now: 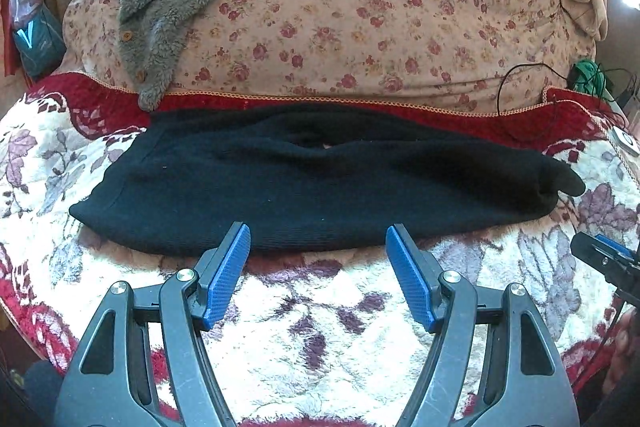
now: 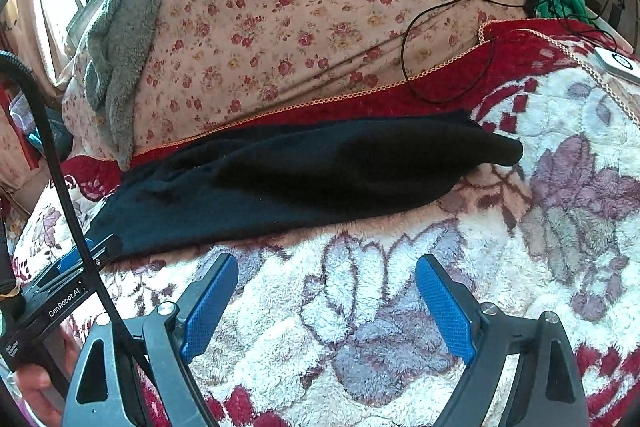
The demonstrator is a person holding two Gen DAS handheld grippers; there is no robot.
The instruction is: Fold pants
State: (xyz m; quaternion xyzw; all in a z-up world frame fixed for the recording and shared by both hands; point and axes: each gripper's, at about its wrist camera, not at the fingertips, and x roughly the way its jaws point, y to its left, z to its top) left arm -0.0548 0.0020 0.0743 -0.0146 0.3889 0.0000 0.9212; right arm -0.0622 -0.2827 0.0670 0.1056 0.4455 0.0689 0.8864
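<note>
**Both tongs spread, pants flat on blanket**

Count: one pair of black knit pants point(image 1: 312, 183), lying as a long flat band across the white plush blanket with purple flowers and red border point(image 1: 304, 343), its far edge along the red border. One grey fleece garment with wooden buttons point(image 1: 168, 11) draped over the pink rose-print quilt point(image 1: 380, 11) behind. One thin black cable point(image 2: 432, 51) looped over quilt and blanket edge. One small white device point(image 2: 618, 65) at the blanket's right corner.

Left gripper point(image 1: 318, 247): blue pads spread wide, gripping nothing, tips at the near edge of the pants; contact cannot be told. Right gripper point(image 2: 326, 279): blue pads spread wide, empty, over bare blanket, clear of the pants.

Containers: one clear plastic bag point(image 1: 30, 11) far left; contents unclear.

Room: bright window upper left, beige curtain.
</note>
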